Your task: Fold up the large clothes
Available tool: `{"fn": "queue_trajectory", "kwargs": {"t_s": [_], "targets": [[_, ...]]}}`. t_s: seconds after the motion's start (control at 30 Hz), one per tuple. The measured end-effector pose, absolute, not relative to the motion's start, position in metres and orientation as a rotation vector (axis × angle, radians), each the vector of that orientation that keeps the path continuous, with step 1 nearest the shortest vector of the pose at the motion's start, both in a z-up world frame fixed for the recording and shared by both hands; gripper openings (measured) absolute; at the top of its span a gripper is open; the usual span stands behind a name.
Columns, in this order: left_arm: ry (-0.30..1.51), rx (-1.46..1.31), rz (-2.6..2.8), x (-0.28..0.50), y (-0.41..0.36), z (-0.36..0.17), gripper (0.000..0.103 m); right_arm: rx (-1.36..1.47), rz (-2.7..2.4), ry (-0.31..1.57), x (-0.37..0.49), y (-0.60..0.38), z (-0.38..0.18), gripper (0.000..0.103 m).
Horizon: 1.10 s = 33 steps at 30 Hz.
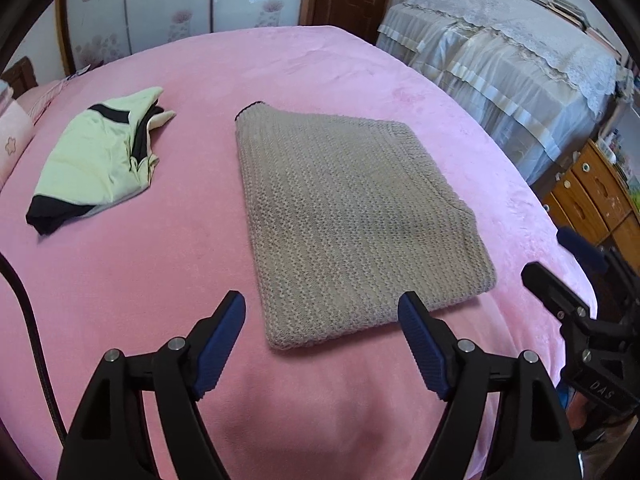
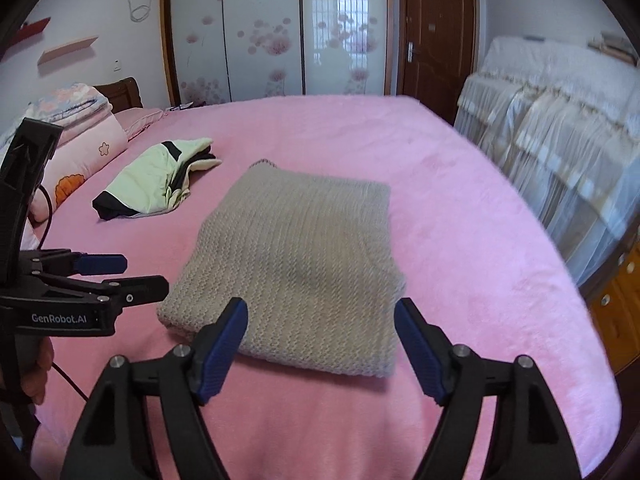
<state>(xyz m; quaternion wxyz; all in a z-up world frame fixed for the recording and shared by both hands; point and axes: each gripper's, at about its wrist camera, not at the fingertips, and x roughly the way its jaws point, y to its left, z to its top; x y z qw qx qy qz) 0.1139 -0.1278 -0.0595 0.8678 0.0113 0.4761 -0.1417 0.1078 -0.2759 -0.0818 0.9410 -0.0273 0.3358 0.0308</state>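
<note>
A grey knitted sweater lies folded into a flat rectangle on the pink bed; it also shows in the right wrist view. My left gripper is open and empty, just above the sweater's near edge. My right gripper is open and empty, hovering over the sweater's near edge. The right gripper shows at the right edge of the left wrist view, and the left gripper shows at the left of the right wrist view.
A folded pale green and black garment lies left of the sweater, also in the right wrist view. Pink pillows sit at the headboard. A lace-covered piece of furniture and a wooden drawer cabinet stand to the right.
</note>
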Motion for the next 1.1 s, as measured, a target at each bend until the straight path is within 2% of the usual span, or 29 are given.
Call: {"fn": "queue_trajectory", "kwargs": {"t_s": [0.13, 0.37, 0.5, 0.6, 0.8, 0.9, 1.1], "targets": [[1.019, 0.066, -0.309, 0.116, -0.125, -0.049, 0.077, -0.065, 0.066, 0.667, 0.106, -0.283, -0.063, 0.079], [1.183, -0.043, -0.418, 0.155, -0.105, -0.061, 0.078, 0.078, 0.117, 0.772, 0.142, -0.322, -0.059, 0.085], [1.226, -0.140, -0.452, 0.190, -0.095, -0.078, 0.087, 0.231, 0.178, 0.910, 0.185, -0.351, -0.090, 0.085], [1.288, -0.240, -0.495, 0.219, -0.092, -0.103, 0.089, 0.341, 0.222, 0.994, 0.216, -0.369, -0.123, 0.085], [1.347, -0.326, -0.487, 0.262, -0.090, -0.148, 0.091, 0.514, 0.300, 1.064, 0.261, -0.386, -0.173, 0.085], [1.368, -0.364, -0.496, 0.275, -0.089, -0.166, 0.101, 0.547, 0.324, 1.105, 0.275, -0.384, -0.195, 0.085], [1.426, -0.383, -0.546, 0.284, -0.099, -0.200, 0.102, 0.590, 0.390, 1.141, 0.292, -0.378, -0.221, 0.086]]}}
